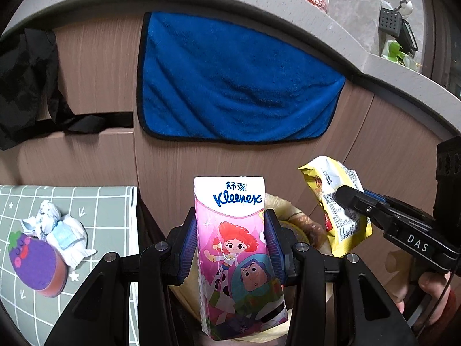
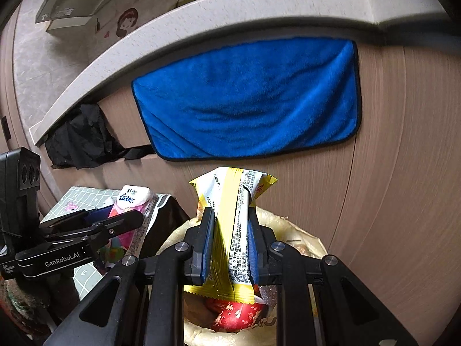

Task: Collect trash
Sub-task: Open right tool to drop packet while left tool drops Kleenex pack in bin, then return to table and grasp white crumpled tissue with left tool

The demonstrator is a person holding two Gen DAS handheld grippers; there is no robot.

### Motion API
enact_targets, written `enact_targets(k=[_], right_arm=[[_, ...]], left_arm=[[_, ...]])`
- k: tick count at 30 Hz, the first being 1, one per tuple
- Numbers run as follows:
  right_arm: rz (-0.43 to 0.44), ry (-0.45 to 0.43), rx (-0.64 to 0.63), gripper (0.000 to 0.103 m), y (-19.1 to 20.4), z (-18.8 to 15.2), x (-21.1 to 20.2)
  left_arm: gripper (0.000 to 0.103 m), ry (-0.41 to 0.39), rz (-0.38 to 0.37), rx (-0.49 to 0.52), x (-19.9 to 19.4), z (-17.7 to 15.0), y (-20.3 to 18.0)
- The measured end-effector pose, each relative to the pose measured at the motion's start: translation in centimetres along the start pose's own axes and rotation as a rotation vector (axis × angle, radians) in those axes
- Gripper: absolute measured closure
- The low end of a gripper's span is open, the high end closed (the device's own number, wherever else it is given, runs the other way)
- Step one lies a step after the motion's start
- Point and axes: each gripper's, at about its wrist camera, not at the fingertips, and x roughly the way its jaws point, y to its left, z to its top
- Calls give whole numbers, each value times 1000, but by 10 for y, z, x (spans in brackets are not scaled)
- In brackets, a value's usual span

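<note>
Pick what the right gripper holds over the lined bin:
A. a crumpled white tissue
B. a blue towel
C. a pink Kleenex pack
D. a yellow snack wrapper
D: the right gripper has its jaws shut on the yellow snack wrapper, above the bin.

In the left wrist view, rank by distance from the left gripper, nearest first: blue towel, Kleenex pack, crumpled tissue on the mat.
1. Kleenex pack: clamped between the jaws of the left gripper.
2. Crumpled tissue: on the green mat, to the left.
3. Blue towel: hanging on the cabinet front, straight ahead and above.
</note>
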Motion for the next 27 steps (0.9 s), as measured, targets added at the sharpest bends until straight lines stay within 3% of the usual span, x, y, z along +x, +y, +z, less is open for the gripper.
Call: enact_targets(k=[4, 5, 6, 7, 8, 12, 21, 27], right_arm=[[0, 9, 18, 81, -3, -3, 6], [9, 6, 25, 79, -4, -3, 6], [13, 0, 32, 72, -6, -4, 7], [9, 1, 43, 60, -8, -4, 9], [4, 5, 57, 55, -11, -4, 11], [-10, 23, 110, 53, -19, -7, 14], [-22, -1, 115, 53, 1, -3, 2], [20, -53, 73, 53, 46, 5, -5]], left_arm=[[56, 10, -43, -12, 7, 1, 5], [50, 19, -69, -20, 10, 2, 7], [38, 35, -96, -36, 14, 3, 10], [32, 41, -109, -49, 16, 5, 13], [23, 43, -119, -62, 16, 7, 16], [22, 15, -97, -91, 0, 16, 30], [20, -88, 117, -123, -77, 14, 96], [20, -101, 247, -182, -128, -12, 162]])
